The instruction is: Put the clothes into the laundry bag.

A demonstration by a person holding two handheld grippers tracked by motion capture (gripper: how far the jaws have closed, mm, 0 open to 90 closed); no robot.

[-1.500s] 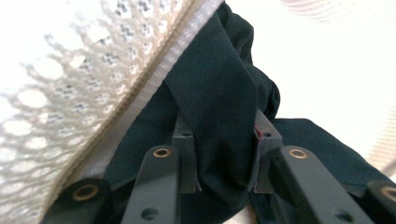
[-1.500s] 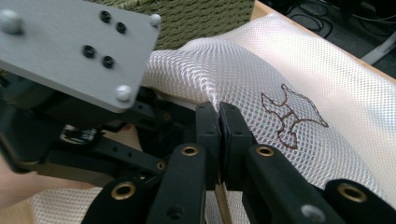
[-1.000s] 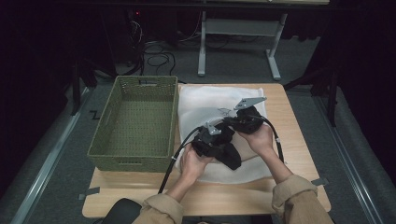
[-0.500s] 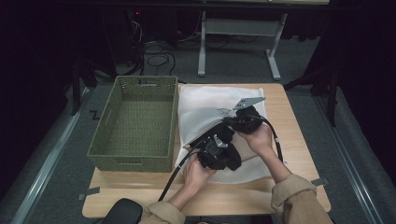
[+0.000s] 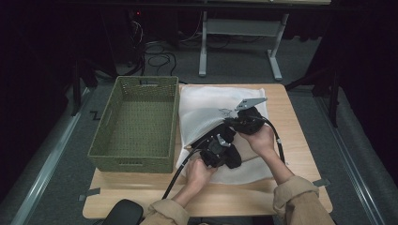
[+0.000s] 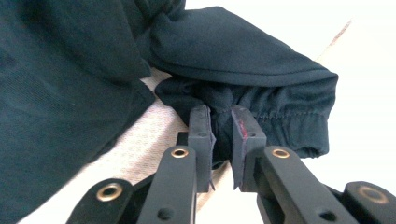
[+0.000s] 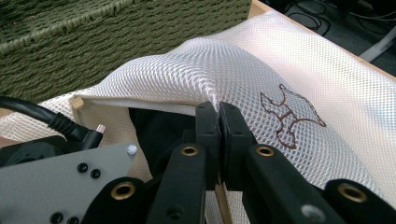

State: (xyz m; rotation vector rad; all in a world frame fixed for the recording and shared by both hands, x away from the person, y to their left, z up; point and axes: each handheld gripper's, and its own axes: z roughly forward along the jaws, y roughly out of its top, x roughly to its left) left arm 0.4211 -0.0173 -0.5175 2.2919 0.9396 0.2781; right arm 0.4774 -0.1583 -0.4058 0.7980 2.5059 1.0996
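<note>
We look down on a dim room with a grey carpeted floor, a white-legged desk frame at the far side and loose cables on the floor beside it. In the middle stands a light wooden table. On its left part sits an olive woven basket, and just beside it a white mesh laundry bag lies spread across the tabletop, printed with a small brown emblem. A dark garment lies at the bag's near opening, partly inside it.

Both of the person's hands work at that opening, close together. Our left gripper has its jaws nearly closed on a gathered, elastic-edged fold of the dark garment. Our right gripper, carrying its grey plate, has its jaws pressed together on the upper edge of the mesh bag, lifting it off the table so the opening gapes.
</note>
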